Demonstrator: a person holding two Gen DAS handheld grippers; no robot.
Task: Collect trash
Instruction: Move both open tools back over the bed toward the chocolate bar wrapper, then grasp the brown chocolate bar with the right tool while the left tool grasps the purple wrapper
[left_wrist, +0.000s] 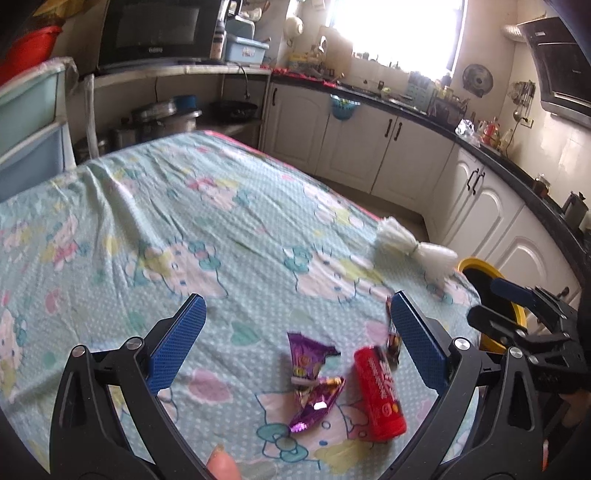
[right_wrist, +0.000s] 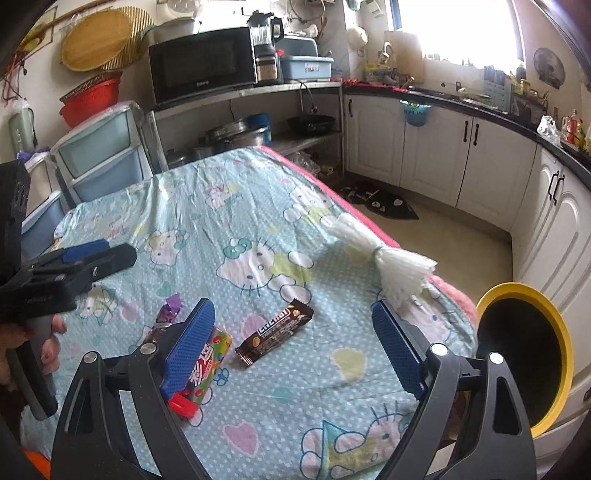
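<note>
Purple foil wrappers (left_wrist: 312, 384), a red cylindrical candy tube (left_wrist: 378, 393) and a brown chocolate bar wrapper (right_wrist: 275, 338) all lay on the cartoon-print cloth of the worktop (left_wrist: 184, 221); nothing had visibly reached the yellow-rimmed black bin (right_wrist: 524, 354), so collecting looked barely started. The left gripper (left_wrist: 295, 347) held its jaws apart around the purple wrappers and tube, touching neither. The right gripper (right_wrist: 293, 349), jaws likewise wide and empty, framed the chocolate bar wrapper.
</note>
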